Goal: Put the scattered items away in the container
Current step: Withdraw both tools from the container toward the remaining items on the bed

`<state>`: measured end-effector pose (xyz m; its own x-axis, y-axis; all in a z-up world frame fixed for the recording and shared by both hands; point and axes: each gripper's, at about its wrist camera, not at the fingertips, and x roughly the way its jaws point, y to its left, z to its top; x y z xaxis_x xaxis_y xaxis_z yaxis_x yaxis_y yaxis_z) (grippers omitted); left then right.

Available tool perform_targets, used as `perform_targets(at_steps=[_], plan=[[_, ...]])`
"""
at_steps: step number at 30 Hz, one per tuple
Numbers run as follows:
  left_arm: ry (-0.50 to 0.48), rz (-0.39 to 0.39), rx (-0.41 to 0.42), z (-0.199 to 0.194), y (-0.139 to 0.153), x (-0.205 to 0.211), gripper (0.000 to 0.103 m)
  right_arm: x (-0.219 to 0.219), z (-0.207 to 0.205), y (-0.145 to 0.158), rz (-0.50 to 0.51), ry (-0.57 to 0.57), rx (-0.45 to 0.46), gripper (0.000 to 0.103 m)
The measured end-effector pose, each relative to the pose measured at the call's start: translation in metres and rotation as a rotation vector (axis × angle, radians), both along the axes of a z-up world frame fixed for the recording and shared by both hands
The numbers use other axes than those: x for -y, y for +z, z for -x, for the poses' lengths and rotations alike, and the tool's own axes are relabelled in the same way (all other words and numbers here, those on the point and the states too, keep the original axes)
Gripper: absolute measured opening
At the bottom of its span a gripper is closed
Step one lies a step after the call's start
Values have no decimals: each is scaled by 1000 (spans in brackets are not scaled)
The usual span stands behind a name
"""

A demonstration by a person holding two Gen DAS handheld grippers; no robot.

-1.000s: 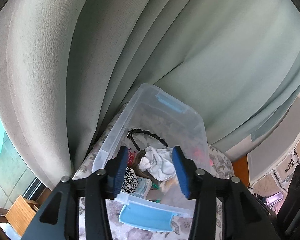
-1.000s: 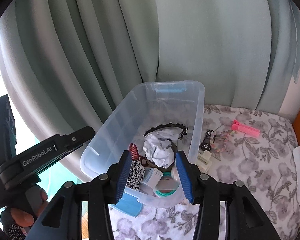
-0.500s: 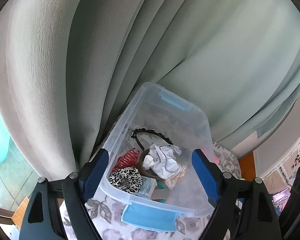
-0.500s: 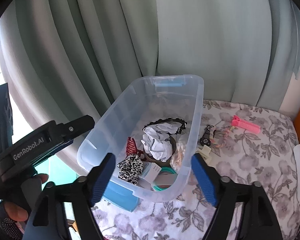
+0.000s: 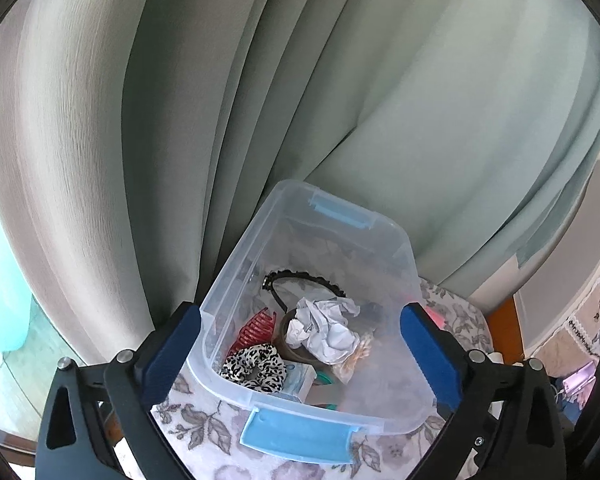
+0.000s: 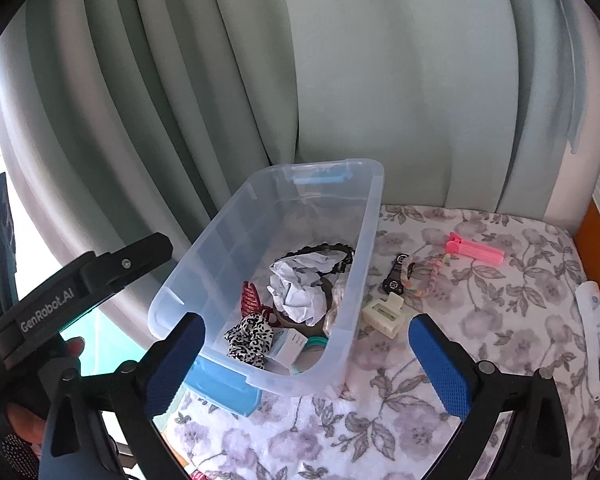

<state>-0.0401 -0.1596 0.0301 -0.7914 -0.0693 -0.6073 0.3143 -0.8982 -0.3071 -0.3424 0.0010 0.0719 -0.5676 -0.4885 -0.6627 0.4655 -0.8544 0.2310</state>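
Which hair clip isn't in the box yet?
The cream claw clip. It lies on the flowery cloth just outside the clear box, while the red claw clip already sits inside.

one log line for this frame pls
left gripper: opening, empty | right gripper: opening, empty | bin: part filled | outside: cream claw clip, pink clip

Container [image 6: 364, 240]: centre of the right wrist frame, on the table [image 6: 480, 320], curtain [image 6: 340, 80] behind it.
Inside, lower part: crumpled paper [image 6: 300, 292] on top at centre; headband [image 6: 332, 250] above it; claw clip [image 6: 250, 298] to its left; scrunchie [image 6: 250, 338] below that; small box [image 6: 290, 344] right of the scrunchie.
Right of the container, on the table: second claw clip [image 6: 384, 314] just beside the wall; watch [image 6: 396, 278] above it; braided cord [image 6: 428, 280] beside the watch; peg clip [image 6: 474, 251] further right, higher.
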Motion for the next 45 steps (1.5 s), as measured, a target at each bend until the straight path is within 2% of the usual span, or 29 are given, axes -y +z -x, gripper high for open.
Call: perform_targets(at_steps=[12, 15, 18, 19, 20, 28, 37, 45], plan=[[-14, 95, -27, -6, 18, -25, 103, -31, -8, 12, 27, -55, -35, 103], [-30, 146, -39, -7, 25, -39, 103, -43, -10, 15, 51, -72, -36, 103], [-47, 158, -41, -7, 28, -50, 103, -54, -13, 17, 60, -83, -42, 103], [-52, 164, -41, -7, 29, -55, 103, -58, -14, 17, 66, -77, -44, 103], [-56, 171, -41, -7, 30, -59, 103, -62, -15, 18, 84, -23, -48, 103], [-124, 237, -43, -4, 39, -104, 103, -108, -17, 21, 139, -93, -56, 103], [-180, 270, -48, -3, 42, -148, 103, -150, -22, 19, 167, -131, -71, 103], [-243, 251, -64, 5, 43, -184, 103, -189, -22, 17, 204, -174, -84, 103]])
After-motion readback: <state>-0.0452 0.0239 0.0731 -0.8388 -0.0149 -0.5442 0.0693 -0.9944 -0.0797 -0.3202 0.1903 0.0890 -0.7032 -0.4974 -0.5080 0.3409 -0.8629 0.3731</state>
